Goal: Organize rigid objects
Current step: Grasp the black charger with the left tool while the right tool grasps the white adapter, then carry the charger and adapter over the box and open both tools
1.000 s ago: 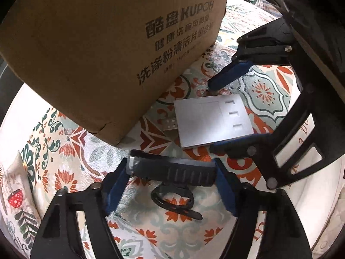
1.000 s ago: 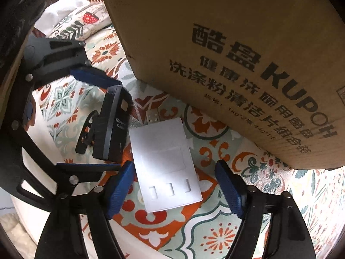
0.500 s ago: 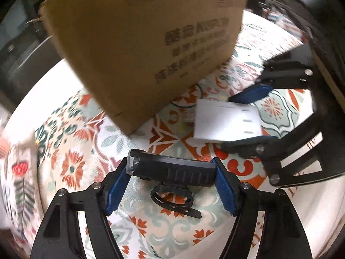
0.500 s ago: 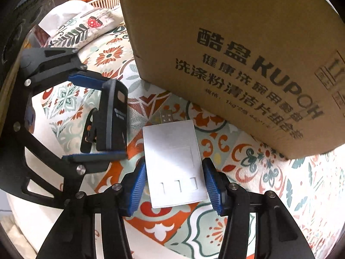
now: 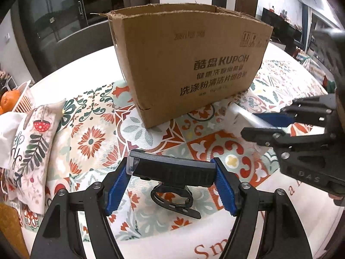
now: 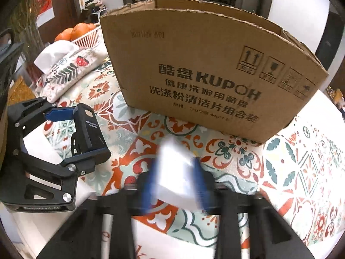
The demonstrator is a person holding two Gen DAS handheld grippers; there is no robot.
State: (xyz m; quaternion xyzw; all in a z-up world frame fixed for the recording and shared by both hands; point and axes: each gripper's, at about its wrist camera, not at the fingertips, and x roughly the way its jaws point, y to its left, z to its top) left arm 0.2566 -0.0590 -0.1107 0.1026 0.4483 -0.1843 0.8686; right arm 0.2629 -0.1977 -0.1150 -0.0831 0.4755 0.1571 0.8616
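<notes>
Holding two rigid items before the open corrugated cardboard box [image 5: 187, 64].
Your left tool [image 5: 171, 188] clamps a ribbed black clip-mount device [image 5: 172, 170]; your right tool [image 6: 174, 183], jaws just closing, pinches a flat white rectangular card [image 6: 172, 168] above the patterned surface [image 5: 90, 138].

Left hand-held gripper [image 5: 172, 182]: angled steeply downward, blue pads [image 5: 116, 188] pressed on both ends of a black device [image 5: 172, 170], held crosswise. Right hand-held gripper [image 6: 175, 181]: also pitched downward, to the left one's right, jaws have just been closing and now clamp a white flat device [image 6: 174, 172]; outlines motion-blurred.
</notes>
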